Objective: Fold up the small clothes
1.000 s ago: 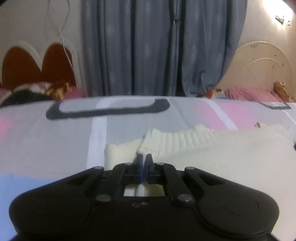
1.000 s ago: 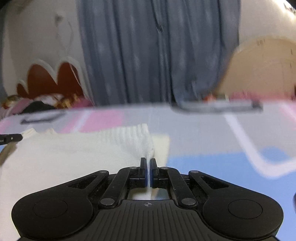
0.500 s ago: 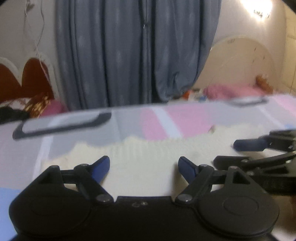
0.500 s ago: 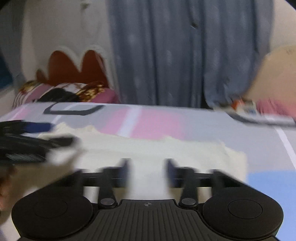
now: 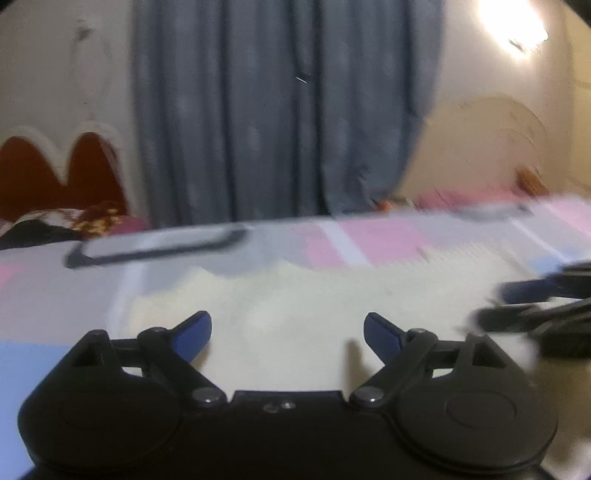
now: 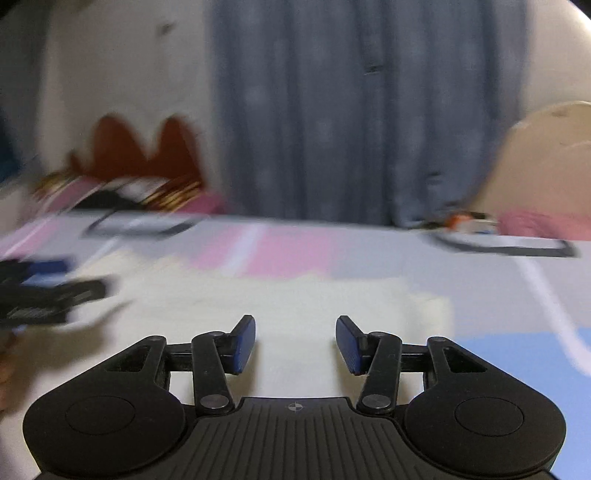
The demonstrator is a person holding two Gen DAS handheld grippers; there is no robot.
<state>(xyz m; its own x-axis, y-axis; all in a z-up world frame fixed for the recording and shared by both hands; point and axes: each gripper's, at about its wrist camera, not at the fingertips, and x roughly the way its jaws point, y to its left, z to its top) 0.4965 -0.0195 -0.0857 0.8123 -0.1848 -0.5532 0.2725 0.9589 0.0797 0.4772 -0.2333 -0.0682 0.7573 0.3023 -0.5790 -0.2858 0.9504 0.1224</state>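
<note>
Left wrist view: the left hand-held gripper (image 5: 287, 328) has its two blue fingertips (image 5: 194, 332) far apart, and its jaws are opening more. Nothing is between them. It holds nothing. Under and past the fingertips lies the cream sweater (image 5: 280, 314), spread flat on the bed cover (image 5: 40, 302). The cover has pink, grey, white and light blue blocks and a dark outline shape (image 5: 155, 247) near the far edge. At the right edge of this view the right hand-held gripper (image 5: 535, 306) shows as a dark blur with a blue tip, over the right part of the sweater. Behind the bed hangs a blue-grey curtain (image 5: 280, 110). A red headboard (image 5: 59, 173) with a wavy top stands at the left, and a pale round headboard (image 5: 487, 147) at the right. A bright lamp (image 5: 513, 22) glows high up.

Right wrist view: the right hand-held gripper (image 6: 295, 341) has its blue fingertips (image 6: 243, 343) about half apart, and its jaws are closing a little. Nothing is between them, and it holds nothing. The cream sweater (image 6: 295, 295) lies flat on the bed cover (image 6: 480, 295) just in front, with its right edge near a light blue block. At the left edge the left hand-held gripper (image 6: 48, 291) is a dark blur over the sweater. The curtain (image 6: 362, 110) hangs behind, and the picture is smeared.
</note>
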